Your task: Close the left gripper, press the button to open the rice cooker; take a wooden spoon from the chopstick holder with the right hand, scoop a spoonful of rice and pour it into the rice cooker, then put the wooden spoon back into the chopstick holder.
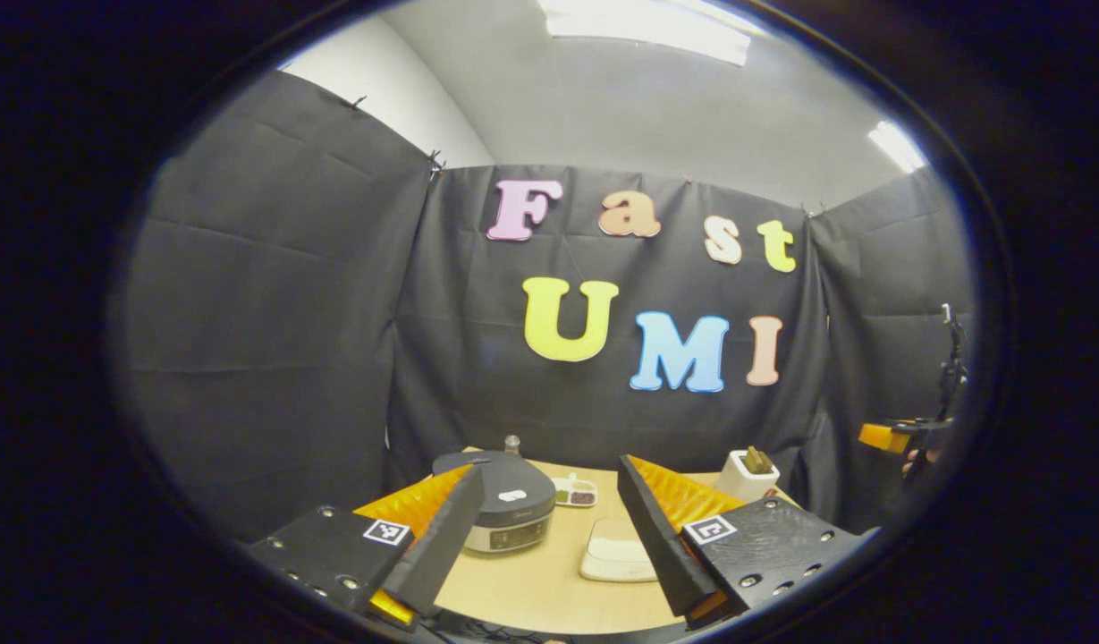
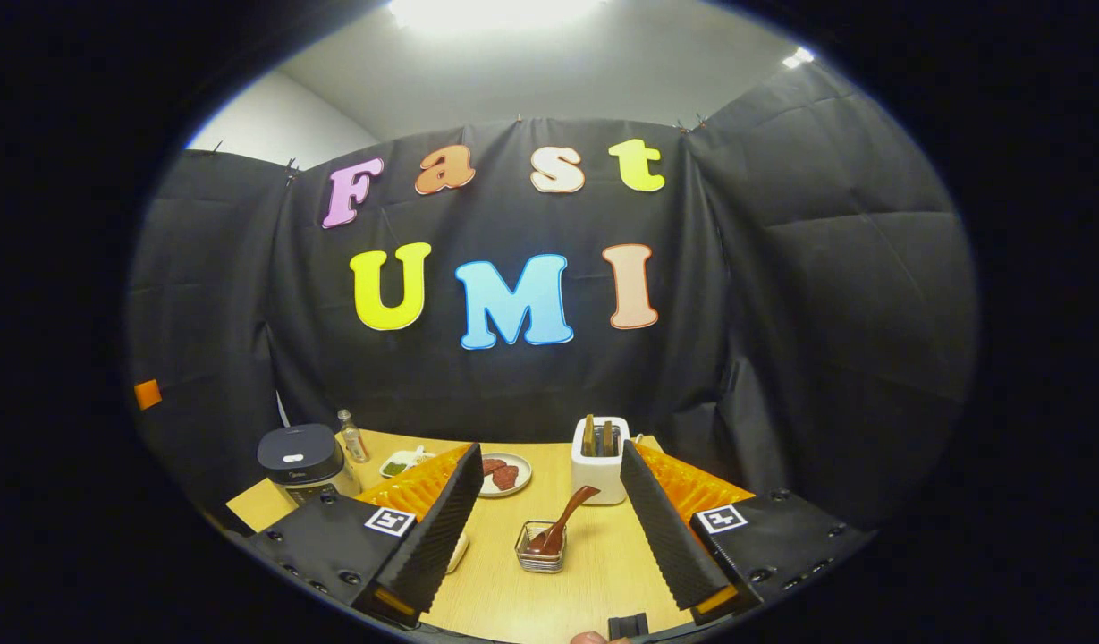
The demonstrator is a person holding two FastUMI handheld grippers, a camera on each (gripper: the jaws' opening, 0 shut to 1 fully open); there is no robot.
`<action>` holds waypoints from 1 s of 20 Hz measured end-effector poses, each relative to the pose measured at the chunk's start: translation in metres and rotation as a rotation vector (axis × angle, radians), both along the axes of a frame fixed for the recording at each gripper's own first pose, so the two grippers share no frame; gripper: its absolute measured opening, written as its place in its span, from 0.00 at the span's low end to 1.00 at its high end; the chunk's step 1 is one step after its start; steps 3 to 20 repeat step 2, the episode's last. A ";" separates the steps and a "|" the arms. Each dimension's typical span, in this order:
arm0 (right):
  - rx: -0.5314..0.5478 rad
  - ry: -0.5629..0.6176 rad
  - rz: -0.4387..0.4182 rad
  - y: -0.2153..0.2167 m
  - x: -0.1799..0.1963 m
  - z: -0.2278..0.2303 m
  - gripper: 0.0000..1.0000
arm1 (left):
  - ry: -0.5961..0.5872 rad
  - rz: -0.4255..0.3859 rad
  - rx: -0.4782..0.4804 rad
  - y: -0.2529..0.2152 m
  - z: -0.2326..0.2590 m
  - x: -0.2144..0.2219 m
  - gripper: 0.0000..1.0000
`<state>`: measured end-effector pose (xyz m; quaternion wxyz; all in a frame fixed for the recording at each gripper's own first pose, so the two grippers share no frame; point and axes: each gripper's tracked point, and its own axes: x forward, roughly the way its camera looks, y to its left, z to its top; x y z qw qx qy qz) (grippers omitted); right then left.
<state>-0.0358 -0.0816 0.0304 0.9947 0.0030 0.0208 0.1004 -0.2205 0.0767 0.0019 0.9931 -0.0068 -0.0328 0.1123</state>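
Both tongs stand released, jaws spread wide and holding nothing. In the left gripper view the left gripper [image 1: 549, 528] hangs above the near edge of the wooden table [image 1: 531, 590]; between its fingers sit the rice cooker [image 1: 500, 501], lid down, and a pale flat dish [image 1: 616, 550] just right of it. Behind the cooker stands a small bottle [image 1: 512, 444], and beside it a little tray [image 1: 574, 492] of something too small to make out. The white chopstick holder [image 1: 748, 476] stands at the far right corner with brown handles poking straight up. At the far right edge part of the other gripper, orange-tipped, is cut off.

In the right gripper view the right gripper [image 2: 549, 528] frames a small wire basket [image 2: 540, 546] in which a wooden spoon [image 2: 562, 523] leans, bowl down in the basket, handle slanting up and to the right toward the chopstick holder [image 2: 600, 470]. That holder keeps two upright handles. A plate [image 2: 503, 474] with reddish pieces lies left of it, partly behind the left finger. The rice cooker [image 2: 303, 461] sits at the far left with the bottle [image 2: 352, 436] beside it. A fingertip [image 2: 589, 638] peeks in at the bottom edge
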 end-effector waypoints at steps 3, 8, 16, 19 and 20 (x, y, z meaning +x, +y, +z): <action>-0.001 -0.005 0.011 0.006 -0.002 0.001 0.98 | 0.011 -0.007 0.014 -0.001 -0.002 -0.006 0.94; -0.001 -0.005 0.011 0.006 -0.002 0.001 0.98 | 0.011 -0.007 0.014 -0.001 -0.002 -0.006 0.94; -0.001 -0.005 0.011 0.006 -0.002 0.001 0.98 | 0.011 -0.007 0.014 -0.001 -0.002 -0.006 0.94; -0.001 -0.005 0.011 0.006 -0.002 0.001 0.98 | 0.011 -0.007 0.014 -0.001 -0.002 -0.006 0.94; -0.001 -0.005 0.011 0.006 -0.002 0.001 0.98 | 0.011 -0.007 0.014 -0.001 -0.002 -0.006 0.94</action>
